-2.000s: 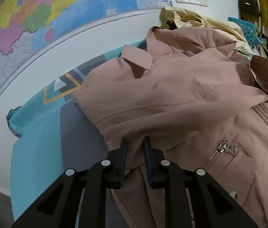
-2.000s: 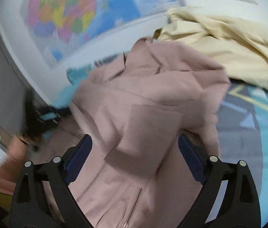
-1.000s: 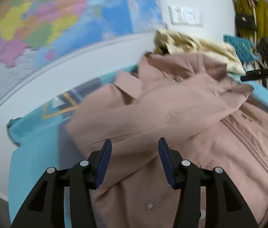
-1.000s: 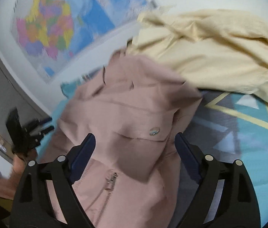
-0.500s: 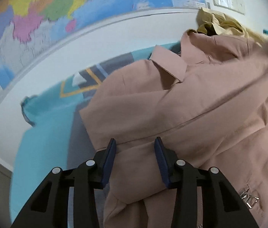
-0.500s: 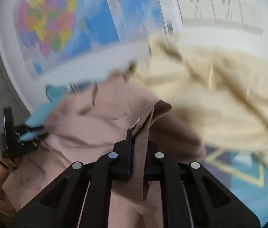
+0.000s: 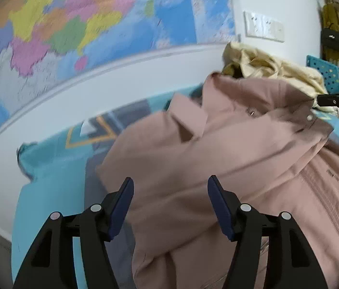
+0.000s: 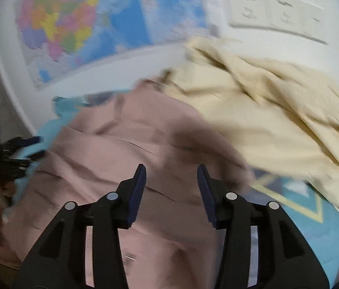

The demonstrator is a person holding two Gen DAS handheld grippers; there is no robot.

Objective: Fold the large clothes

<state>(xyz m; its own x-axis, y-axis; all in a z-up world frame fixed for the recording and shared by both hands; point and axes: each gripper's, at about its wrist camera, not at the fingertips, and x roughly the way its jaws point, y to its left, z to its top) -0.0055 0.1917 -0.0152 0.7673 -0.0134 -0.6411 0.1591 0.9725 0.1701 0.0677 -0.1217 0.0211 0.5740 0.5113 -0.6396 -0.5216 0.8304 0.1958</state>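
Two garments lie on the surface: one pink jacket (image 7: 217,168) in the near middle and one cream garment (image 8: 265,101) heaped at the far right. One turquoise patterned cloth (image 7: 49,168) covers the surface beneath them. One coloured map (image 7: 73,24) hangs on the far wall, with one white switch panel (image 7: 263,26) to its right. Two grippers show, the left gripper (image 7: 170,203) and the right gripper (image 8: 171,192).

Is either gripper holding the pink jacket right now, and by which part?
Nothing is held. Both the left gripper and the right gripper have just been opening; their jaws stand apart above the pink jacket, pads clear of the fabric.
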